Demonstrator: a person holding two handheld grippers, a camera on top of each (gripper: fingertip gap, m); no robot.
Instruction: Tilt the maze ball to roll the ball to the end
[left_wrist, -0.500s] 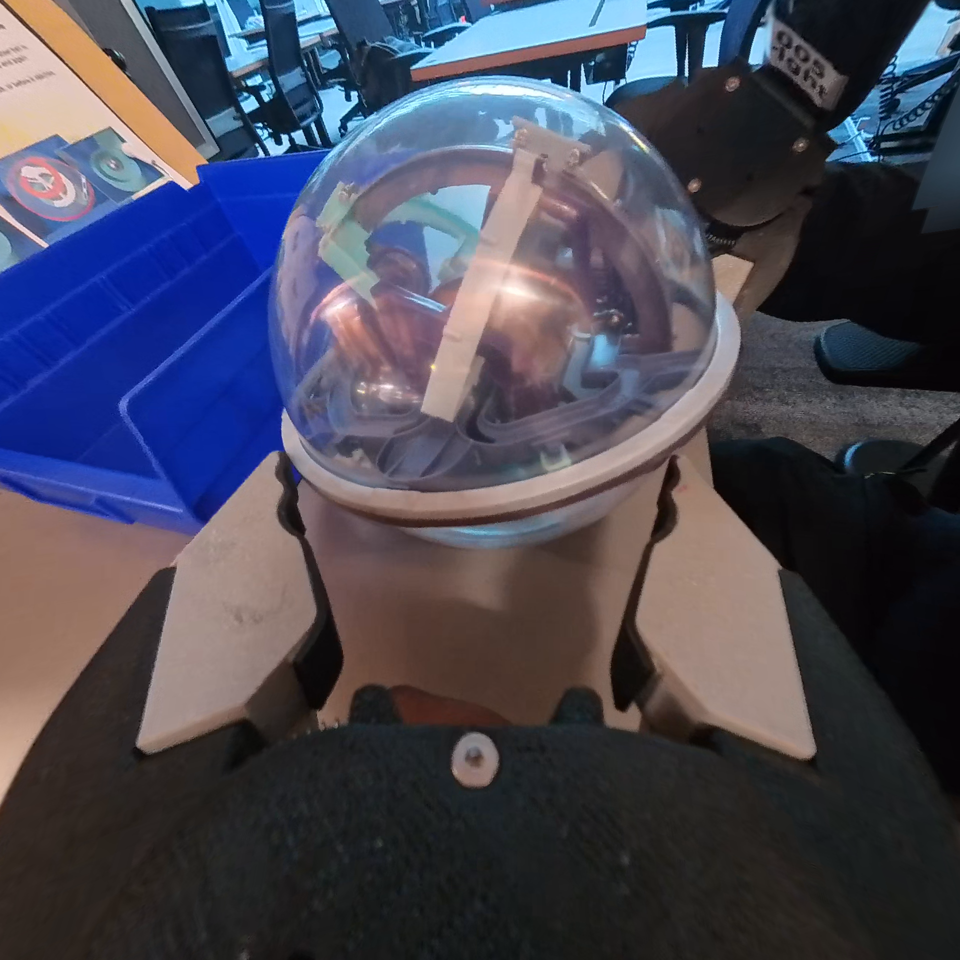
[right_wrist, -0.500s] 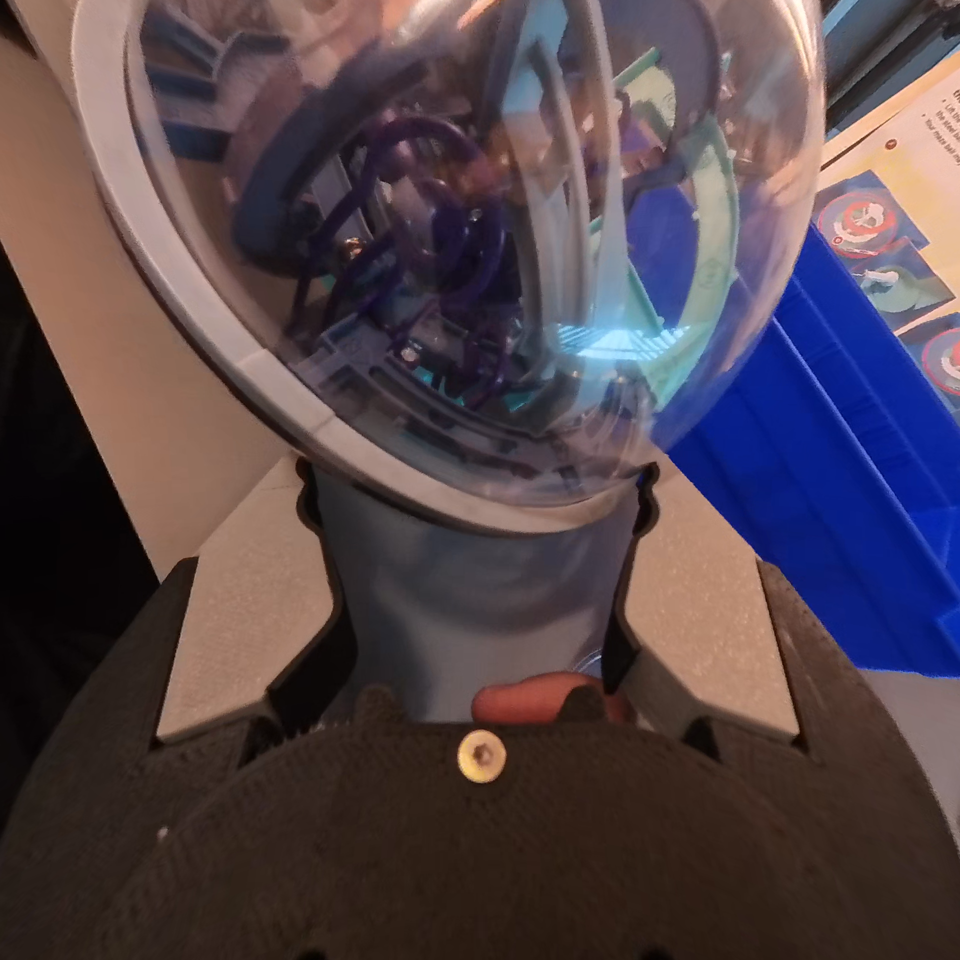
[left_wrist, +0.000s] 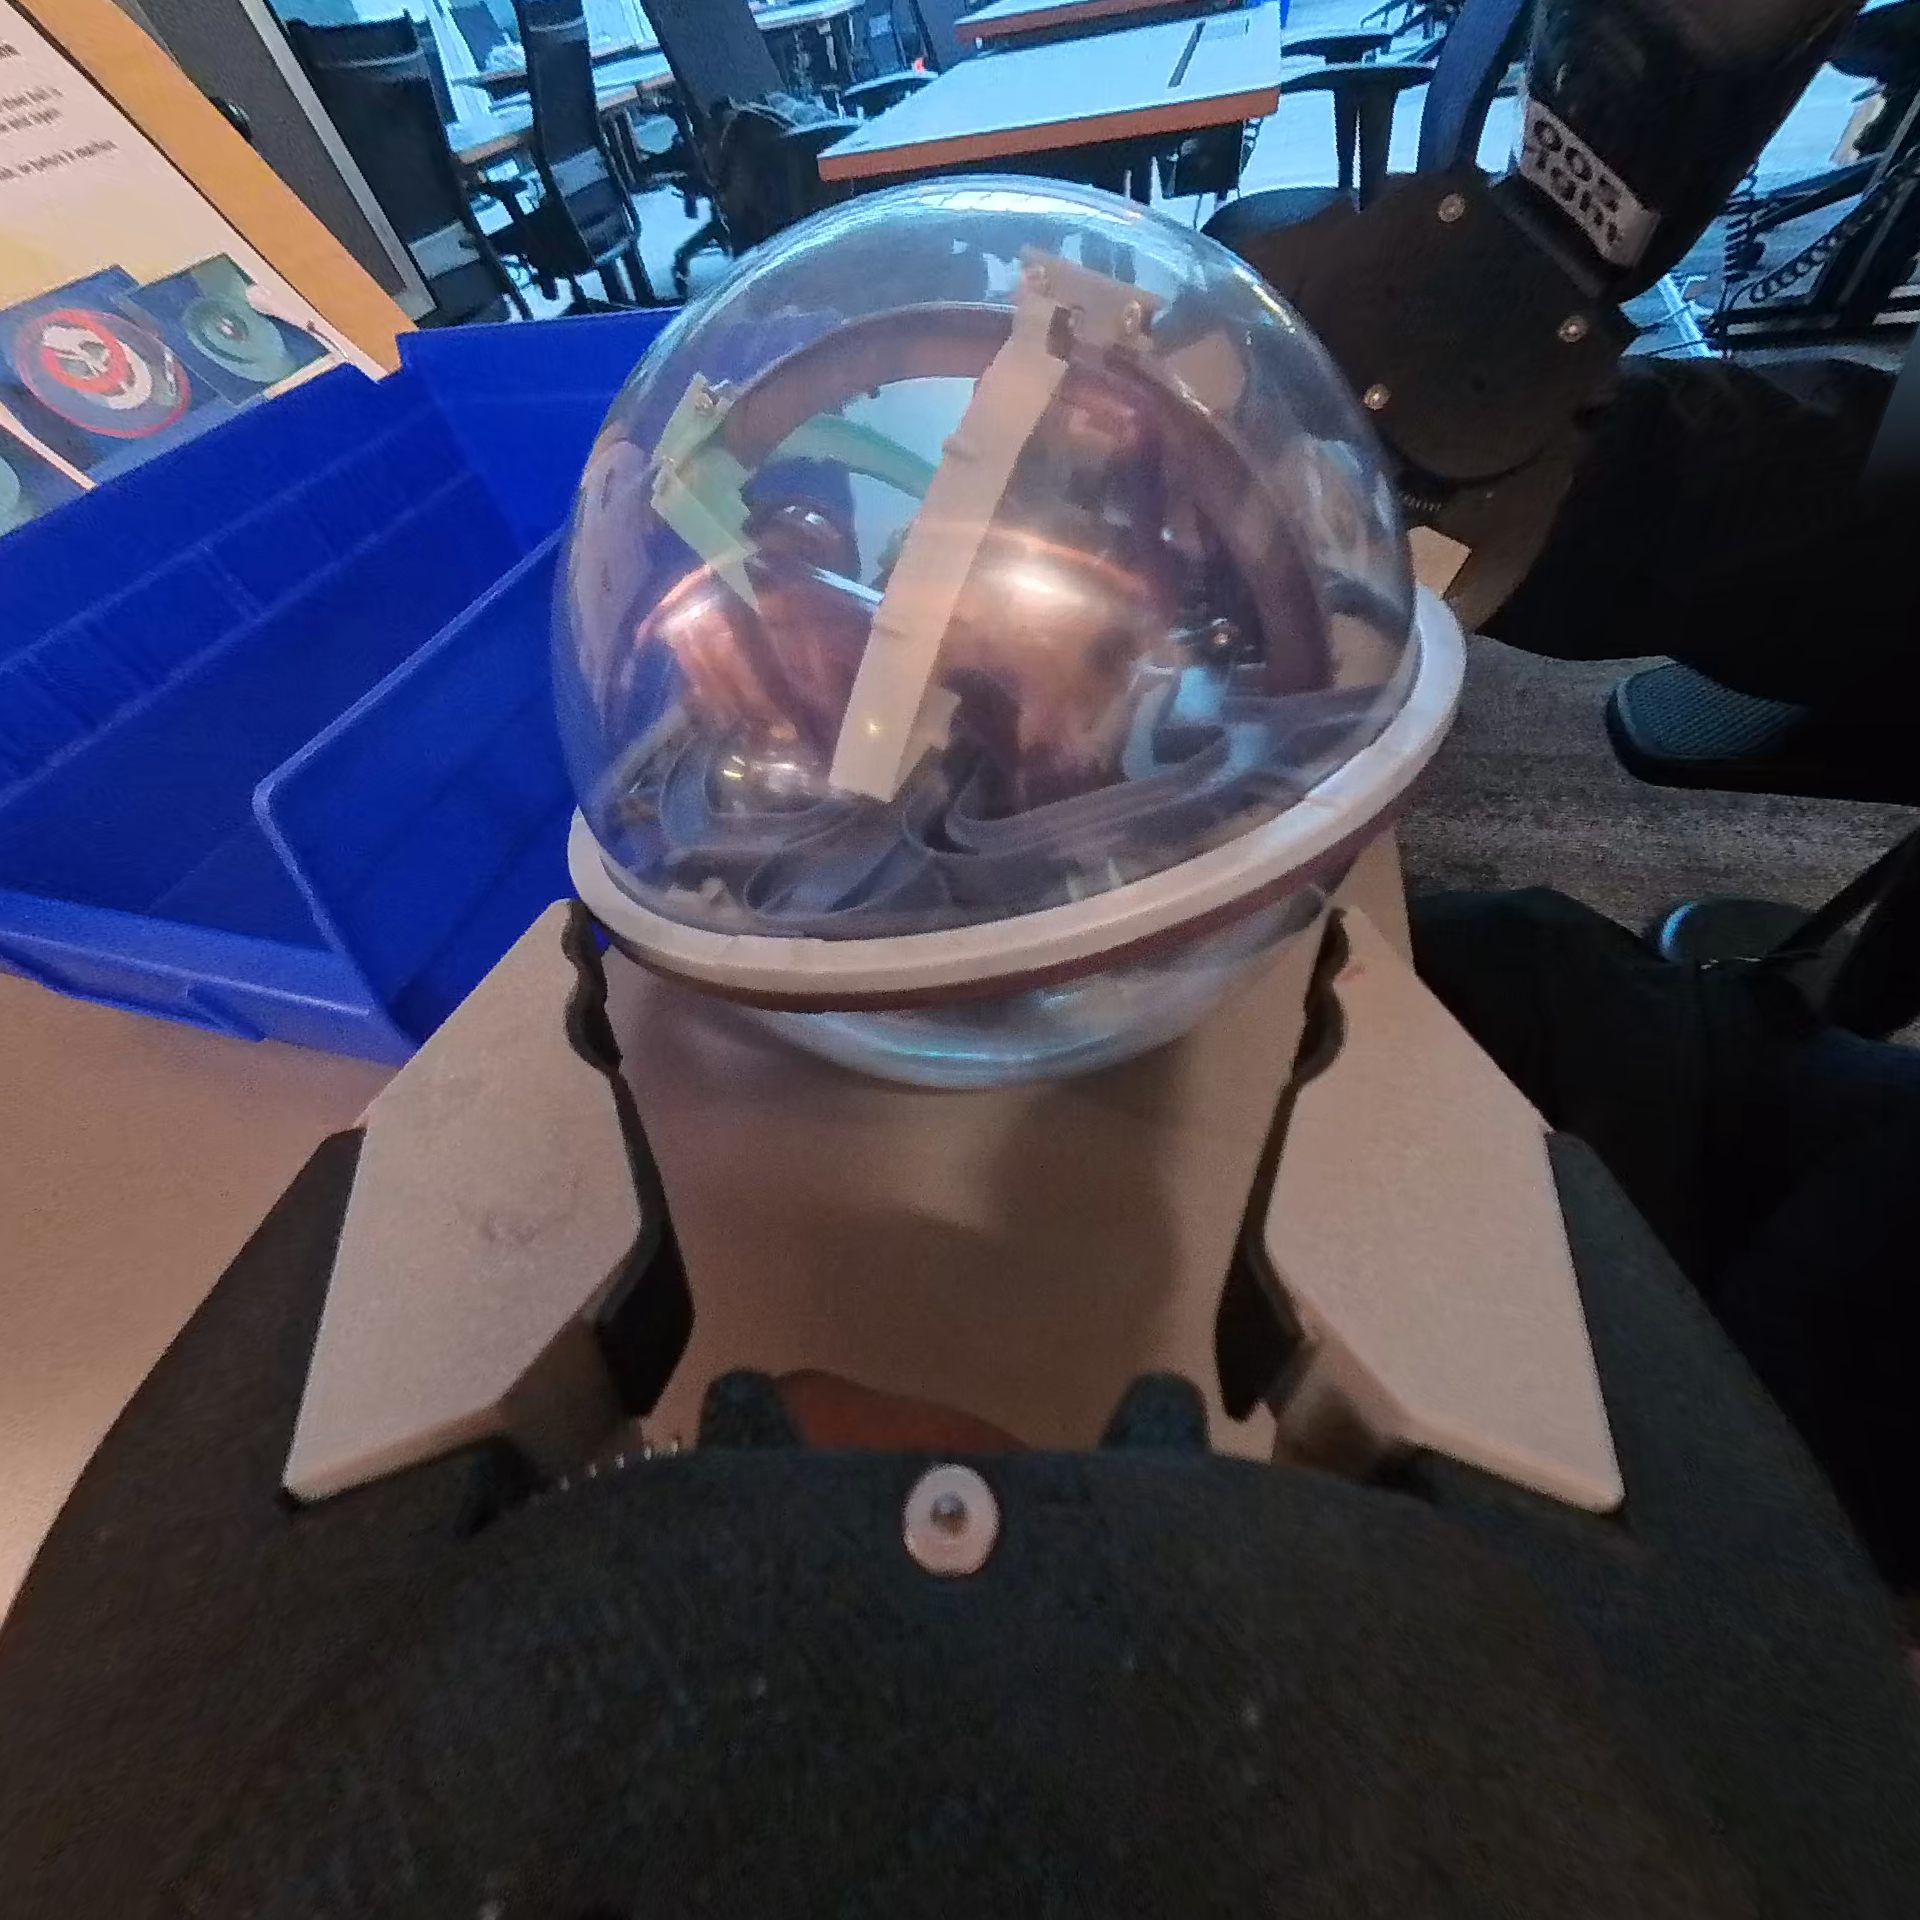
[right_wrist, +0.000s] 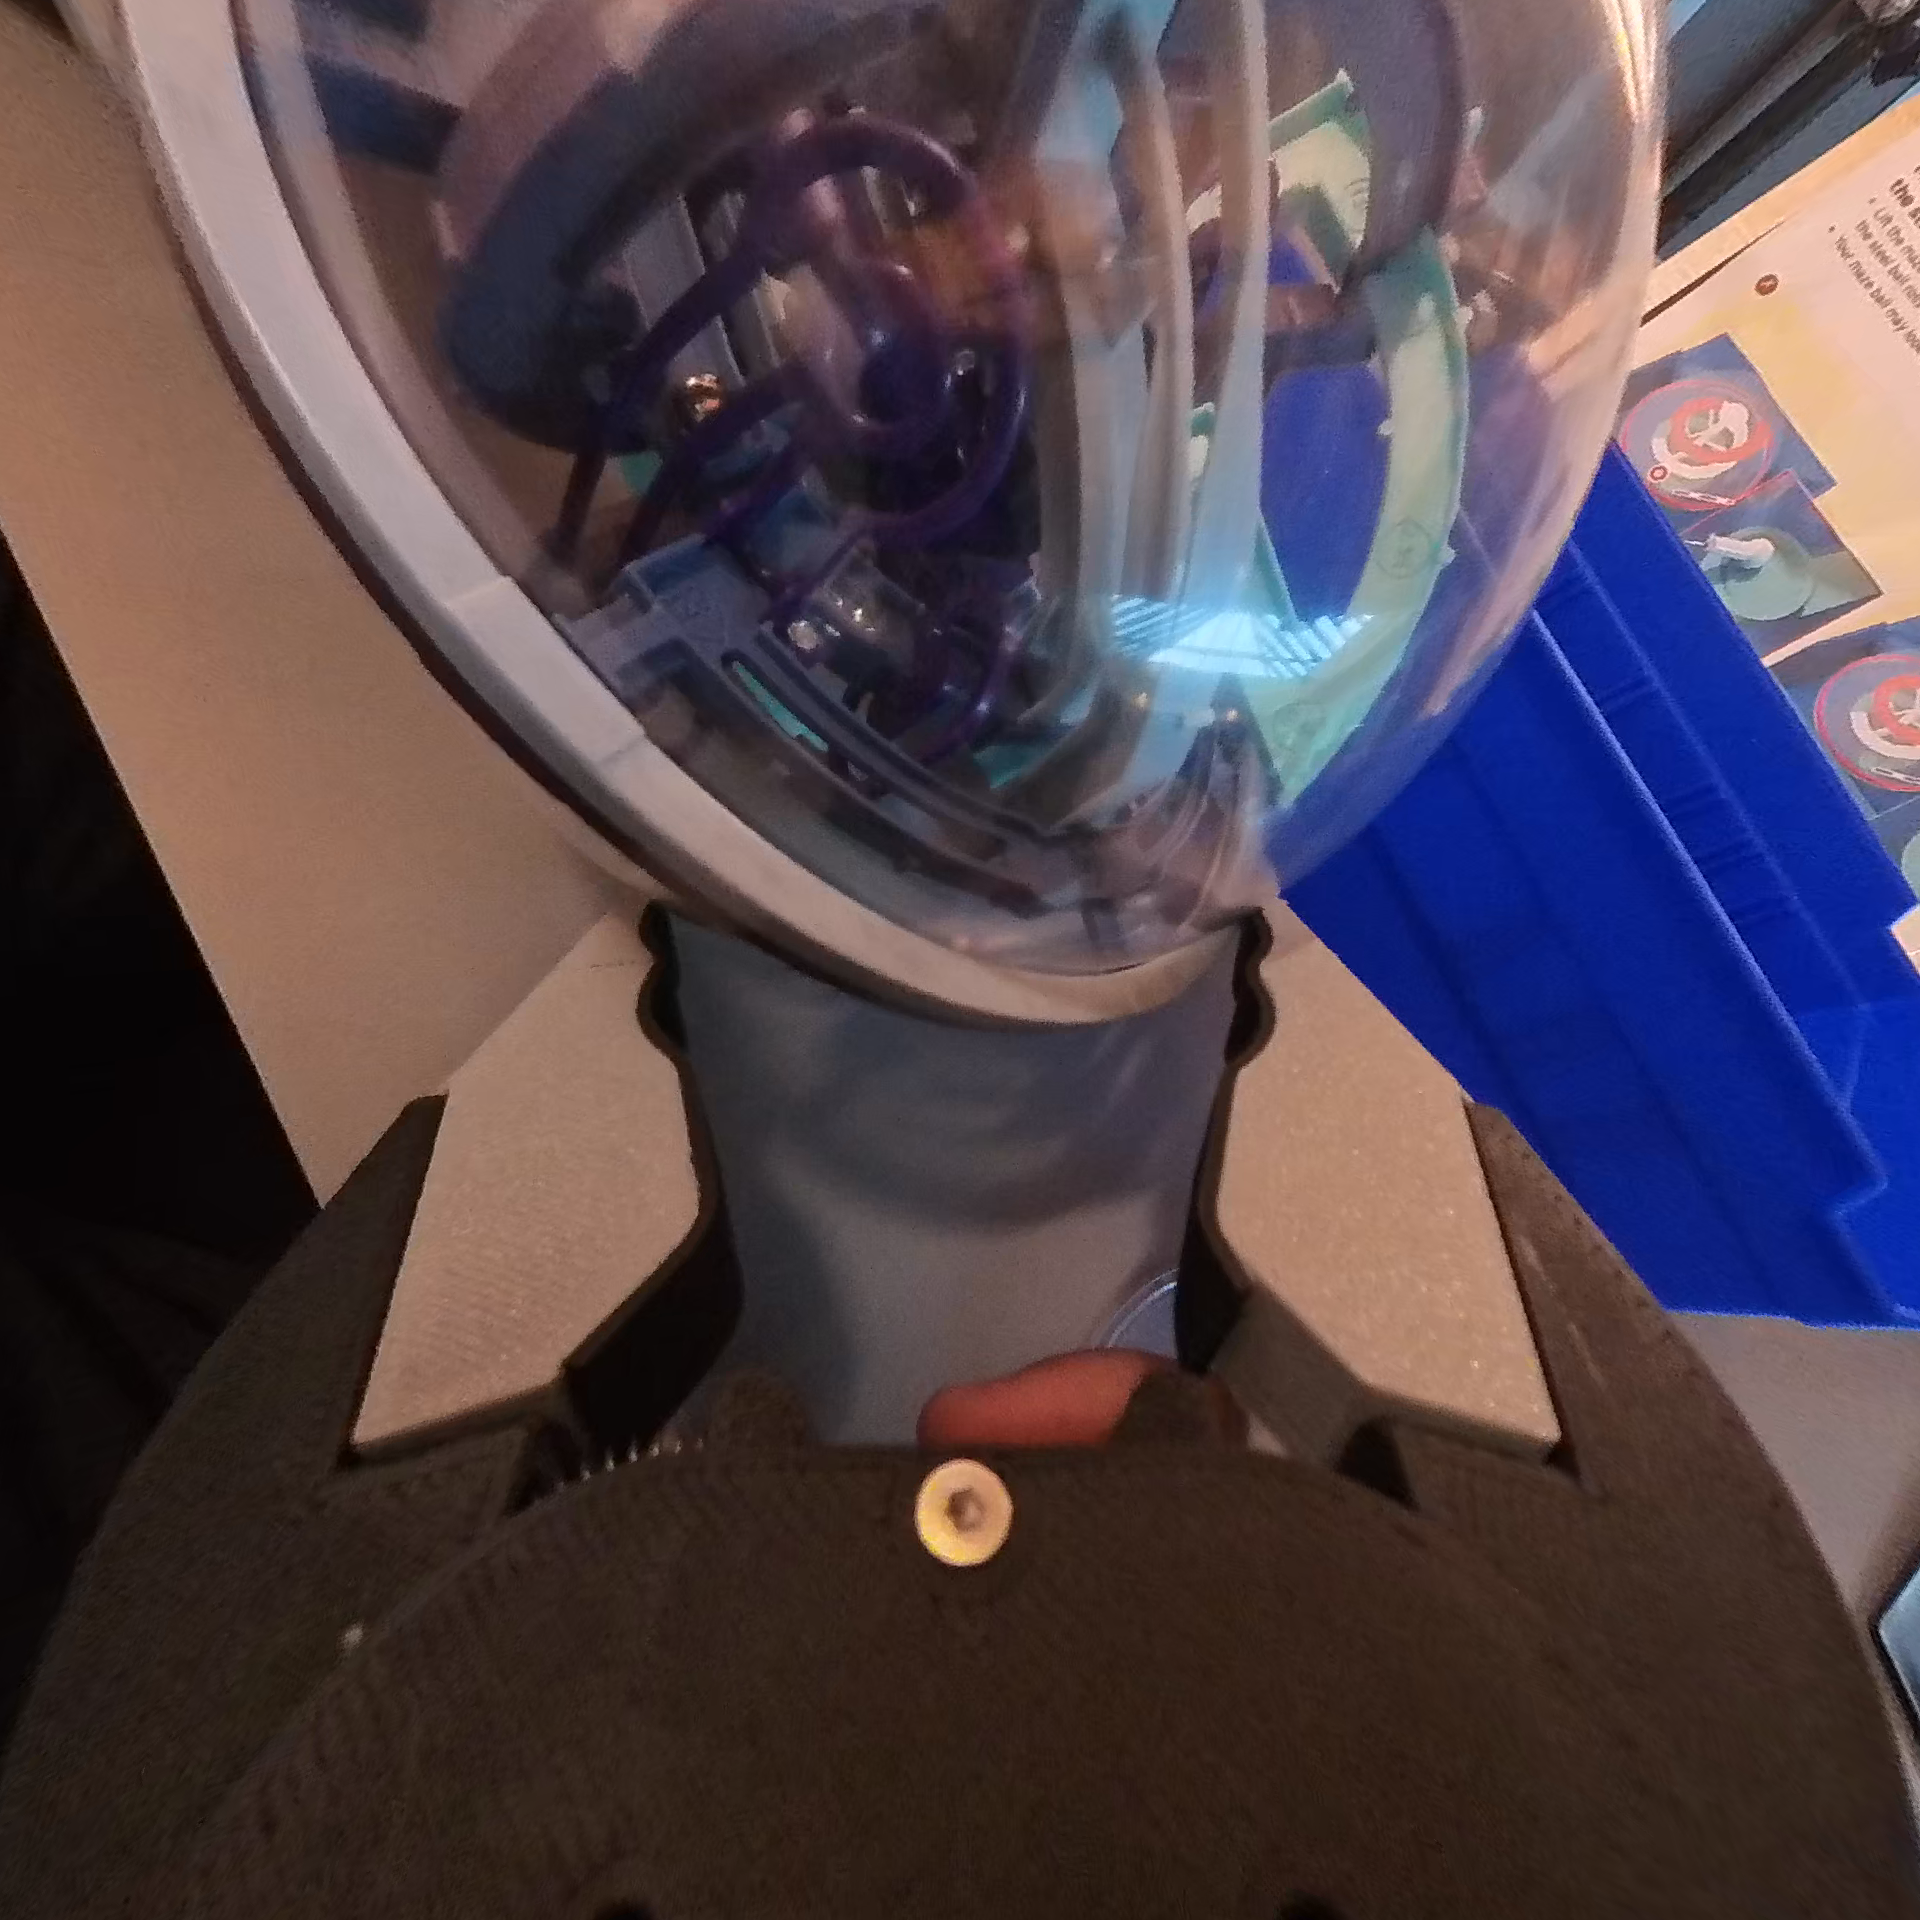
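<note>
— Left gripper (left_wrist: 951, 940), the black hand-held one with pale grey fingers: how does it stand?

— Its fingers (left_wrist: 488, 1195) are spread wide, and the clear plastic maze ball with the white equator ring (left_wrist: 987, 623) sits between the tips, which touch its lower half on either side. I cannot tell how firmly they press.

— And the right gripper (right_wrist: 951, 966)?

— Likewise spread, tips against the underside of the same sphere, which in its own view is tilted, ring running from upper left down to lower middle.

— What does each view add?

— The left wrist view shows the right gripper's black body (left_wrist: 1475, 343) behind the sphere, plus dark office chairs (left_wrist: 582, 166) and an orange-edged white desk (left_wrist: 1049, 114) farther back. The right wrist view shows the purple wire track (right_wrist: 904, 312) and blue-grey stepped pieces inside.

— Both see?

— The big blue plastic bin (left_wrist: 208, 665) beside the sphere, the beige tabletop (left_wrist: 135, 1164), a yellow printed sheet (right_wrist: 1787, 343).

— The little steel ball?

— One small shiny bead (right_wrist: 701, 390) sits by the purple wire; too blurred to be sure.
</note>
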